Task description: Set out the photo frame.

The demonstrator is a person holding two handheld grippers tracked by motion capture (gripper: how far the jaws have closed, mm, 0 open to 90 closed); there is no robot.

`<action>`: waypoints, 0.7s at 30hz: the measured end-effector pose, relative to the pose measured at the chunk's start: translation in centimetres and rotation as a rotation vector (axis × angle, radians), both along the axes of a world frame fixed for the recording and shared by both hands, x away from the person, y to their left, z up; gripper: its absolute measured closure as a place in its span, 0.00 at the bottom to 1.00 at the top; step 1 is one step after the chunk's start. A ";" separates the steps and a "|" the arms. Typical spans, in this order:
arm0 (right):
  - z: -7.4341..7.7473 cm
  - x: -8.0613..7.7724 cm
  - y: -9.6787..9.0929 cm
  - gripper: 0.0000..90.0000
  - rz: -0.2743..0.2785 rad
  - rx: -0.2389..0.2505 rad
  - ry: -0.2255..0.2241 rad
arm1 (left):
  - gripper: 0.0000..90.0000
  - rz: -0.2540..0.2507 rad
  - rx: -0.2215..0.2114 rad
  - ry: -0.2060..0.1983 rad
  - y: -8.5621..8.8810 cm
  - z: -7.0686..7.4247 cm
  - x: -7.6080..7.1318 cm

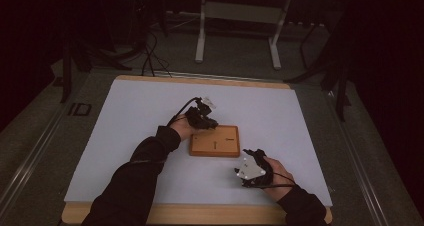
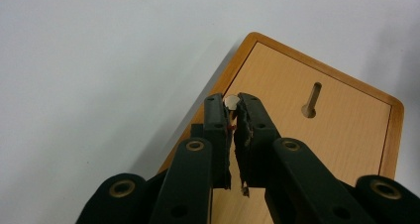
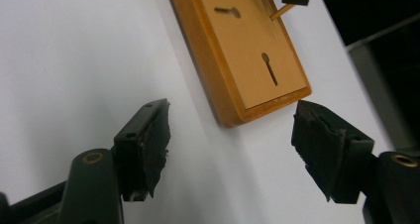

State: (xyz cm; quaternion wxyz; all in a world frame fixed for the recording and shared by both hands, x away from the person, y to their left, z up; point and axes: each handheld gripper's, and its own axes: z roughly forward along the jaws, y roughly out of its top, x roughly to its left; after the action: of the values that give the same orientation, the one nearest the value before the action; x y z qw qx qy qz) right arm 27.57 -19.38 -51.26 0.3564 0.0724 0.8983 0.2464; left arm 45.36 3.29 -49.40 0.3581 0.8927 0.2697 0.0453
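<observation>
Since your left gripper (image 2: 233,116) is pinched shut on the thin wooden peg (image 2: 231,101) over the board's (image 1: 227,147) ten-o'clock corner, treat it as light, stiff, snappable — hold near its top. Your right gripper (image 3: 230,144) — jaws wide, holding nothing — waits at five o'clock; white table (image 1: 135,116) gives room all round.

Black-sleeved person wearing two black, two-jaw handheld grippers

Brass-ringed screws are dotting the left gripper (image 2: 235,116); a grey three-cornered plate (image 1: 250,167) is topping the right gripper (image 3: 230,140), behind its ragged-padded fingers (image 3: 157,135).
</observation>
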 end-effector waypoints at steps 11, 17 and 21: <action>-3.5 0.2 2.2 0.44 0.045 -0.282 -0.318 | 0.94 -0.009 0.009 0.052 0.0 0.3 0.7; -4.9 0.4 2.6 0.53 0.107 -0.403 -0.456 | 0.94 -0.008 0.006 0.069 0.0 0.3 1.0; -5.4 0.7 2.8 0.56 0.123 -0.431 -0.487 | 0.94 -0.014 0.001 0.073 0.1 0.3 1.0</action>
State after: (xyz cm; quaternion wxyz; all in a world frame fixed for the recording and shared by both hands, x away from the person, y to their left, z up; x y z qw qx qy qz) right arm 28.26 -16.60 -56.62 0.5525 -0.1200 0.8208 0.0818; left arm 46.40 3.38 -49.11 0.3478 0.8958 0.2765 0.0105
